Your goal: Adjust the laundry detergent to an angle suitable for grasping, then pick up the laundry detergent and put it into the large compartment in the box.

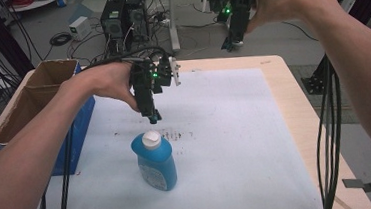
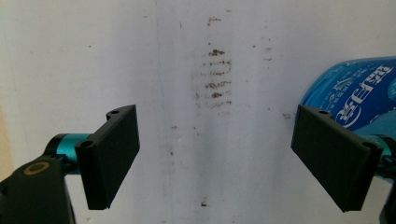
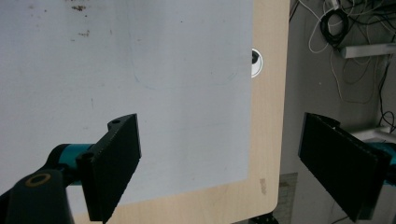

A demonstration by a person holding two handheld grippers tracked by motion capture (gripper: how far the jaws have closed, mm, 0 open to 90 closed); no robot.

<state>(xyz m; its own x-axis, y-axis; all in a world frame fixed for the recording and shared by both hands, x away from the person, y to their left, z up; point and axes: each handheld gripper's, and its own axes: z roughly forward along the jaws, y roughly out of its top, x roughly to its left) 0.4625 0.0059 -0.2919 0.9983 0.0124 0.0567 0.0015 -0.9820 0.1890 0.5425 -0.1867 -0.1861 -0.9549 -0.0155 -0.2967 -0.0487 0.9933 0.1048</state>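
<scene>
Blue bottle (image 1: 155, 162) upright on the white-covered table (image 1: 235, 130), white cap up, left gripper (image 1: 153, 118) just above it, jaws spread wide, holding nothing, right gripper (image 1: 233, 42) high beyond the far edge, wide open, empty, cardboard box (image 1: 32, 99) at left

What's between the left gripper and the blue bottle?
Nothing. In the high view, the left gripper hangs above the blue bottle, with bare white mat and some brown smudges showing between them.

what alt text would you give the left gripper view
Open black tongs of the left gripper point down at a white table cover with brown smudges. A blue bottle with white lettering sits at the right edge, behind the right jaw, not between the jaws.
</scene>
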